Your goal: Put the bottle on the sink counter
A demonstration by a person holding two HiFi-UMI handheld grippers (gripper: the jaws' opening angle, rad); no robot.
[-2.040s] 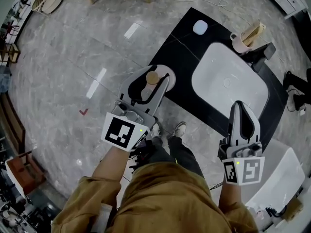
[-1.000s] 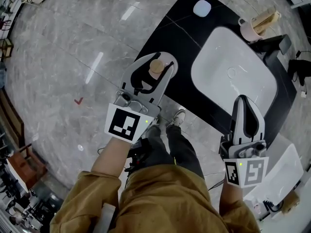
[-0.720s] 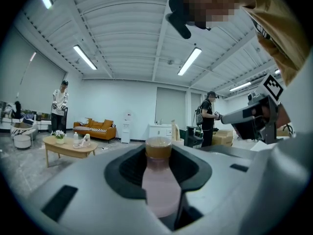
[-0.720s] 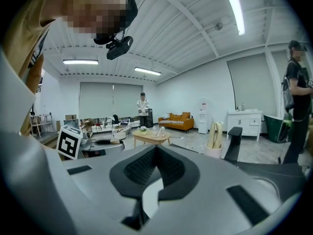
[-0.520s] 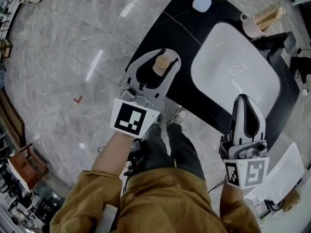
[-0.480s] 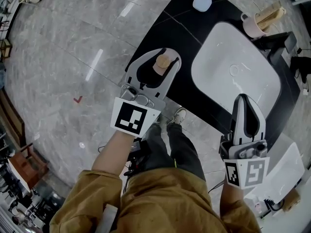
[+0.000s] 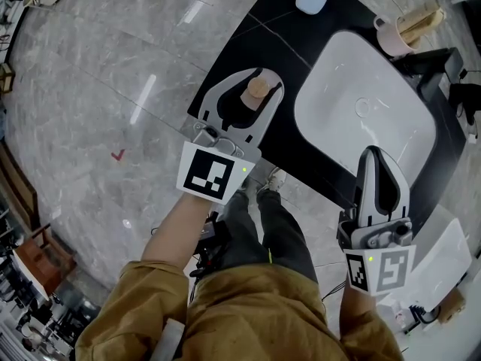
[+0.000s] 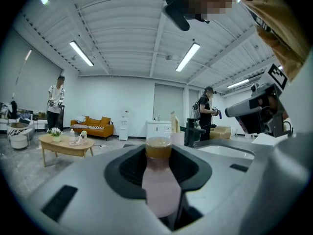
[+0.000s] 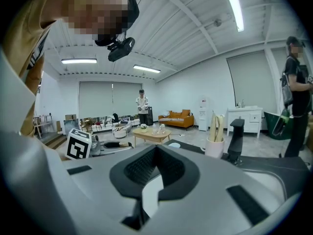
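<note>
- Two grippers show in the head view, one in each of the person's hands, both over the black sink counter [image 7: 255, 40].
- The left gripper [image 7: 263, 79] has its jaws clamped on the bottle [image 7: 258, 89]. They stand fairly wide apart because the bottle's body fills the space between the pads.
- In the left gripper view the bottle [image 8: 159, 182] stands upright between the jaws, pale pink in the body with a brown cap (the cap is the only part seen from above).
- The bottle is over the counter's left end, beside the white basin [image 7: 361, 119] and not above it. Whether its base touches the counter cannot be told.
- The right gripper [image 7: 373, 156] has its jaws together at the tips, with nothing between them. It is at the basin's near right edge, well apart from the bottle.
- A small white rounded object [image 7: 310, 0] lies at the counter's far end.
- A pale cup [image 7: 391, 40] with wooden pieces in it stands behind the basin, near the black tap [image 7: 432, 62].
- Grey marbled floor [image 7: 113, 89] lies to the left of the counter, and the person's shoe [image 7: 272, 179] shows just off its near edge.
</note>
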